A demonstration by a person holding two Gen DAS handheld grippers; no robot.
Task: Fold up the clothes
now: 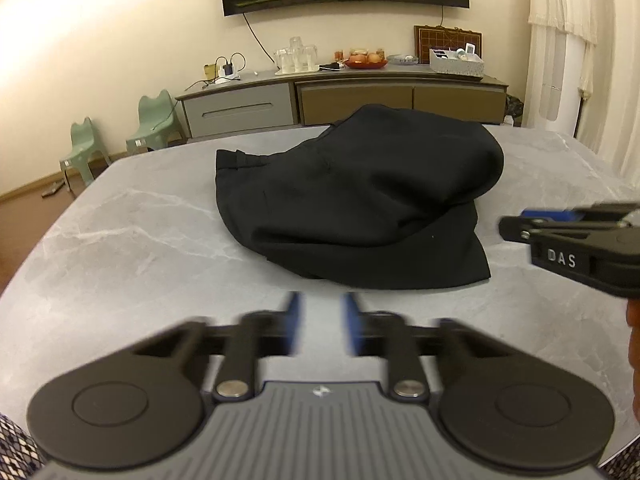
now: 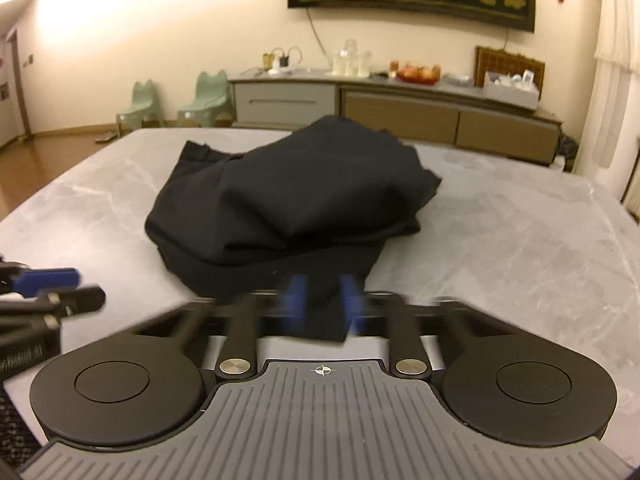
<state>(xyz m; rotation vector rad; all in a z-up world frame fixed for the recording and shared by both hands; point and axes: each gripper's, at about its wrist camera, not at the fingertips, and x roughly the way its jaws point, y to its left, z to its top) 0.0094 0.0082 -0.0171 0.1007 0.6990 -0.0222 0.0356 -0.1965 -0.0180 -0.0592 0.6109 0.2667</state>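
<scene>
A black garment [image 1: 352,200] lies in a folded heap on the grey marble table [image 1: 132,232]; it also shows in the right wrist view [image 2: 296,208]. My left gripper [image 1: 320,320] is open and empty, just short of the garment's near edge. My right gripper [image 2: 322,304] is open, with the garment's near corner lying between its blue fingers [image 2: 294,300]; both are motion-blurred. The right gripper shows at the right edge of the left wrist view [image 1: 520,224], beside the garment. The left gripper shows at the left edge of the right wrist view [image 2: 76,284].
A long sideboard [image 1: 340,100] with cups, fruit and boxes stands against the far wall. Two green child chairs [image 1: 154,124] stand on the floor at left. The table's far edge runs behind the garment.
</scene>
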